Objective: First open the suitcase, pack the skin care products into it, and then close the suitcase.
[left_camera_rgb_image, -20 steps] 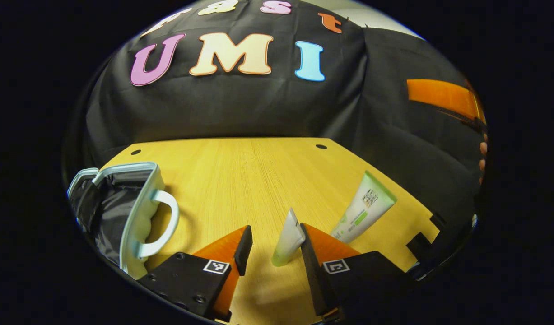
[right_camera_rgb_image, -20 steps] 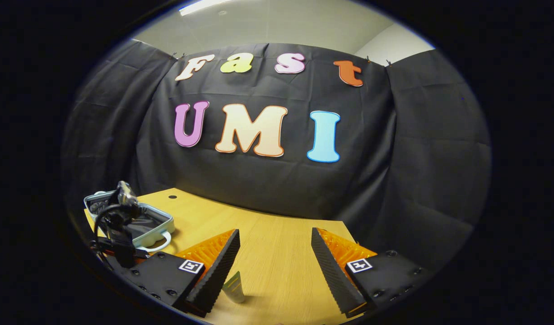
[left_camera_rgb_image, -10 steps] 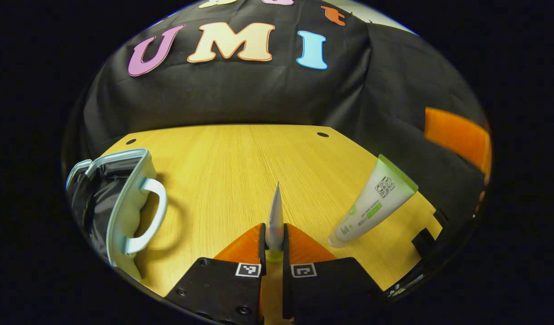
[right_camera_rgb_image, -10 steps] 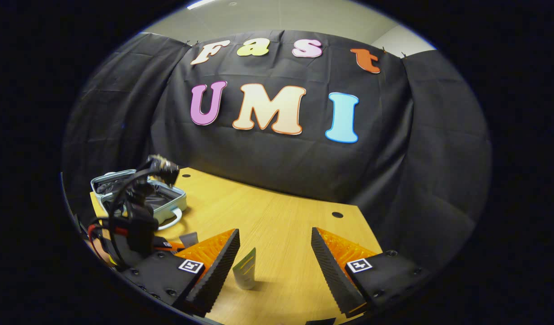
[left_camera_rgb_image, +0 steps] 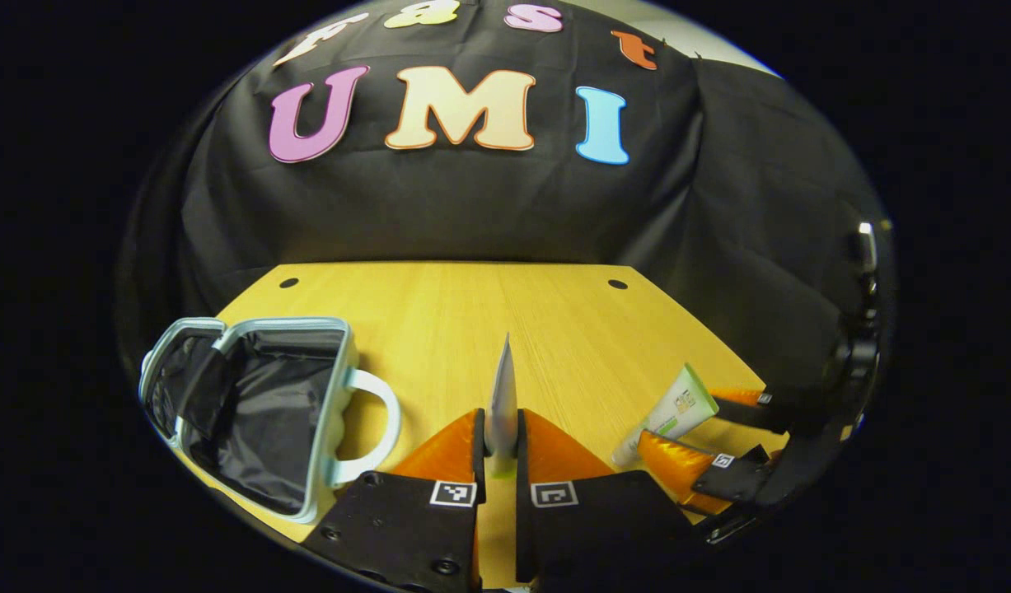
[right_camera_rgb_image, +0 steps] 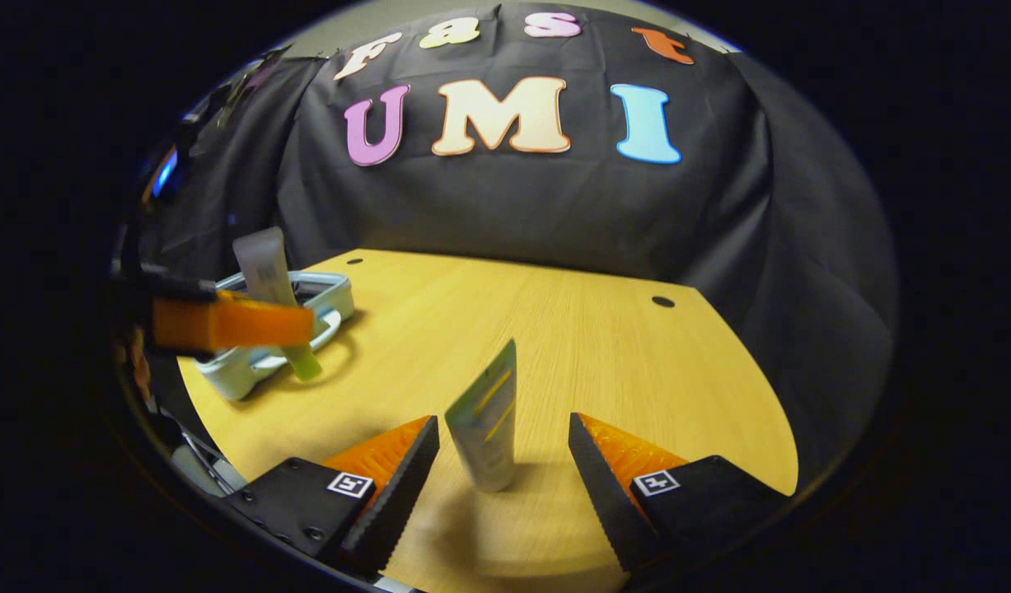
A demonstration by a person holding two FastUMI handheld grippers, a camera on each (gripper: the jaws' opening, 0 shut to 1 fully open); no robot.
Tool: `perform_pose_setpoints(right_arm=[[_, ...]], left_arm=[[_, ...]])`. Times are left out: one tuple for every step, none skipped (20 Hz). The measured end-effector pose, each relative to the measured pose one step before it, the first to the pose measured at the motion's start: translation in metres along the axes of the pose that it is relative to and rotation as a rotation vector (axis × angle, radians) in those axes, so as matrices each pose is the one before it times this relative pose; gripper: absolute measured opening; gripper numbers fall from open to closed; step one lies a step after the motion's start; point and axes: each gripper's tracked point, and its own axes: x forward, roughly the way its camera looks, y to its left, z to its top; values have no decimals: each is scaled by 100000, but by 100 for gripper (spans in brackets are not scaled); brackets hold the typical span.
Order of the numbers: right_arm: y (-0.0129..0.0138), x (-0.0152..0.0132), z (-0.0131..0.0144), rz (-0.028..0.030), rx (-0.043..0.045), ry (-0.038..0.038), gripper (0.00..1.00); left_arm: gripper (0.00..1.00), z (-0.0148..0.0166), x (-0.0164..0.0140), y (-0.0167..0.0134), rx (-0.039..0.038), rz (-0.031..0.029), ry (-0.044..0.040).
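My left gripper (left_camera_rgb_image: 498, 428) is shut on a slim white tube with a green cap (left_camera_rgb_image: 502, 395), held upright above the table. The same tube (right_camera_rgb_image: 268, 280) appears in the right gripper view, lifted near the suitcase in the left gripper's fingers (right_camera_rgb_image: 233, 324). The small pale-blue suitcase (left_camera_rgb_image: 250, 403) lies open at the left, black lining showing, its handle (left_camera_rgb_image: 373, 428) facing the middle. A second white-and-green tube (right_camera_rgb_image: 484, 420) stands on its cap between the fingers of my open right gripper (right_camera_rgb_image: 501, 461). That tube (left_camera_rgb_image: 666, 416) and the right gripper (left_camera_rgb_image: 703, 445) also show at the right of the left gripper view.
The wooden table (left_camera_rgb_image: 472, 313) has two small holes near its far edge (left_camera_rgb_image: 618, 284), and black cloth hangs close behind it. The suitcase (right_camera_rgb_image: 283, 329) sits by the table's left edge in the right gripper view.
My left gripper closed on the slim tube and lifted it up. My right gripper moved forward until the second tube stood between its open fingers.
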Motion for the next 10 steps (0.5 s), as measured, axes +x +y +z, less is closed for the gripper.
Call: perform_pose_setpoints(right_arm=[[36, 456, -732, 323, -132, 1916, 96], [499, 456, -680, 2367, 443, 2128, 88], [524, 209, -193, 2035, 707, 1607, 85], [-137, 75, 196, 77, 258, -170, 69], [181, 1078, -125, 1236, 360, 1133, 53], [381, -720, -63, 2120, 165, 2410, 38], [-11, -236, 136, 647, -546, 1753, 35], [159, 393, 237, 1152, 35, 1434, 28], [216, -55, 408, 1291, 461, 363, 27], [73, -179, 594, 402, 345, -1119, 27]], left_arm=[[10, 341, -492, 653, -37, 1928, -303], [11, 474, -475, 692, -230, 1396, -1081], [10, 206, -553, 722, -260, 1781, -382], [10, 22, -400, 825, -227, 2005, 207], [10, -224, -521, 894, -268, 2120, 605], [10, -153, -531, 1075, -741, 3039, 218], [10, -193, -373, 1265, -685, 3208, 863], [10, -133, -184, 1382, -456, 2939, 851], [10, -268, -139, 1605, -114, 3834, 1721], [9, -210, -85, 1646, -108, 3669, 2251]])
